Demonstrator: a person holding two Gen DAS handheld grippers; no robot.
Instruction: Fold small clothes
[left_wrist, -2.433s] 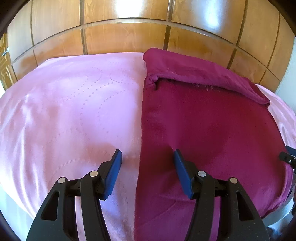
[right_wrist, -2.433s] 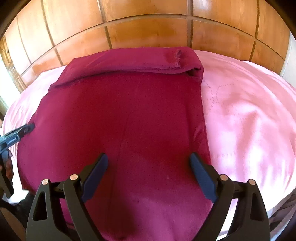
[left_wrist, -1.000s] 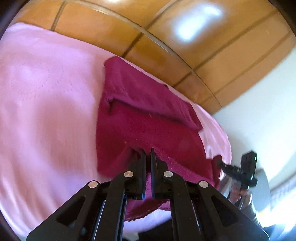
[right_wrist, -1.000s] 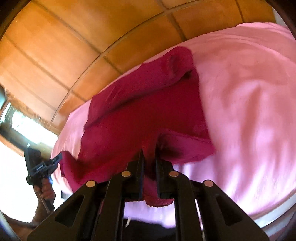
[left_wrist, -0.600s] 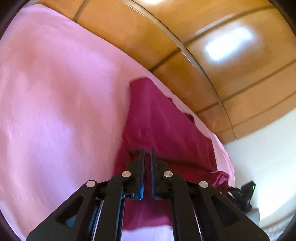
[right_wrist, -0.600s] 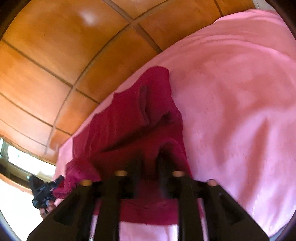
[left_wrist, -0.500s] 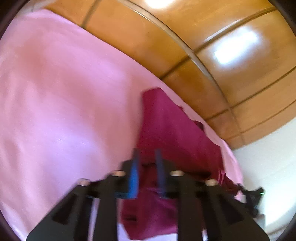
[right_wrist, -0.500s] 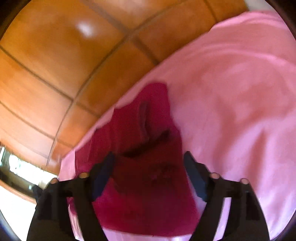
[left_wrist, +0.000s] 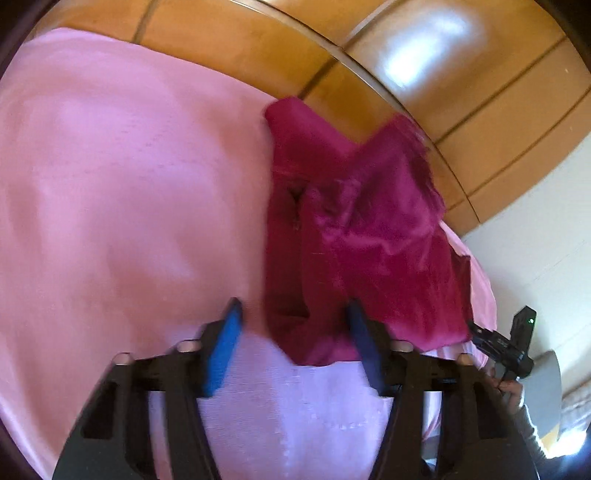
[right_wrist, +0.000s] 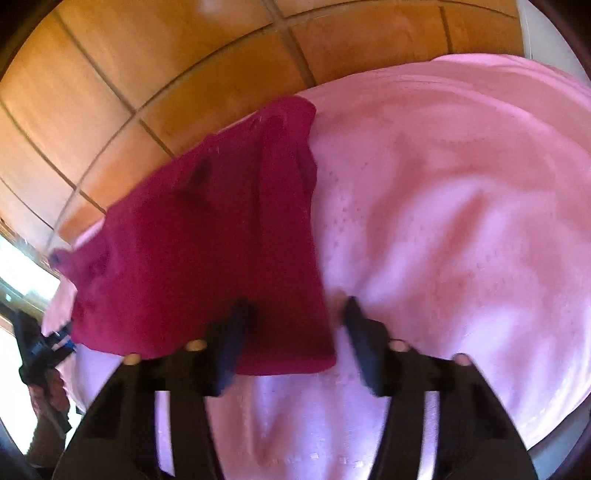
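Left wrist view: my left gripper has let go, its fingers now apart, and the maroon garment lies doubled on the pink bed.

Right wrist view: my right gripper has released too, fingers apart astride the garment's near corner. I judge this fold laid.

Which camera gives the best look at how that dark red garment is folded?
The left wrist view: the dark red garment shows its layered flaps and rumpled top. The right wrist view shows it blurrier and flatter, its layers hard to tell apart.
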